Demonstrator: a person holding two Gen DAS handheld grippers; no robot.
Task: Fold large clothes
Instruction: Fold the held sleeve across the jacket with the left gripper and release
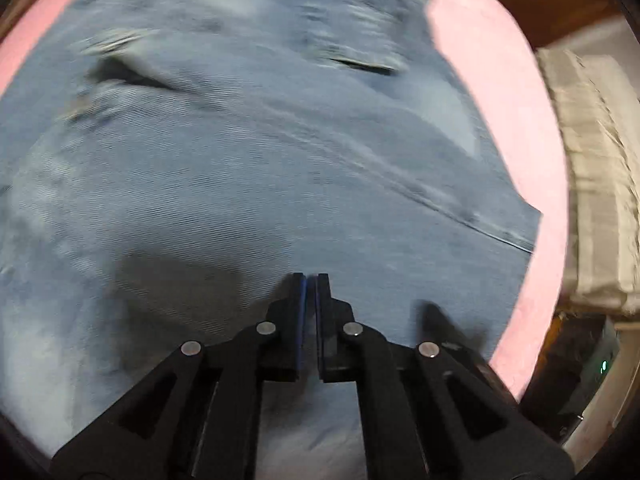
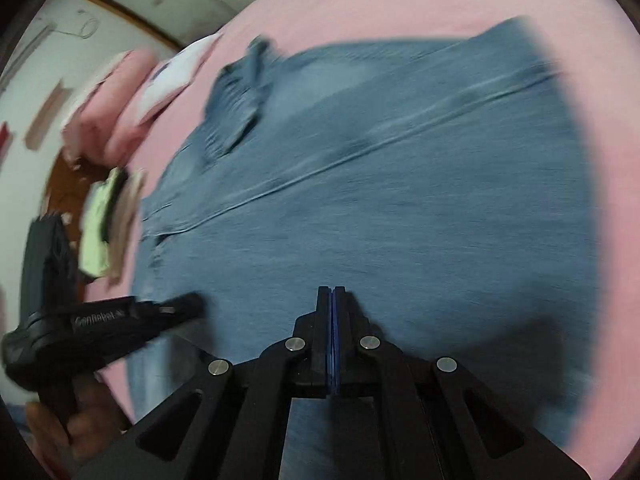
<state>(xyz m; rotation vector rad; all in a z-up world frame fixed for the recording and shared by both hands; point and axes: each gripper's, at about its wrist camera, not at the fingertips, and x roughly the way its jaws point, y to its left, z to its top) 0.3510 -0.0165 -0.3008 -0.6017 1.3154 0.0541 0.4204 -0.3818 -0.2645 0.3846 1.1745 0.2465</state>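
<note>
Folding calls for an edge grip: jeans lie flat across the pink bedsheet, hem at 3 o'clock. Left gripper and right gripper hover over denim, fingers together, empty. Advise opening before pinching the hem.

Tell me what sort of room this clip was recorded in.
Most likely a bedroom at home. The blue denim garment lies spread on what looks like a bed covered by a pink sheet, with pink pillows or bedding piled at its far end against a white wall.
</note>
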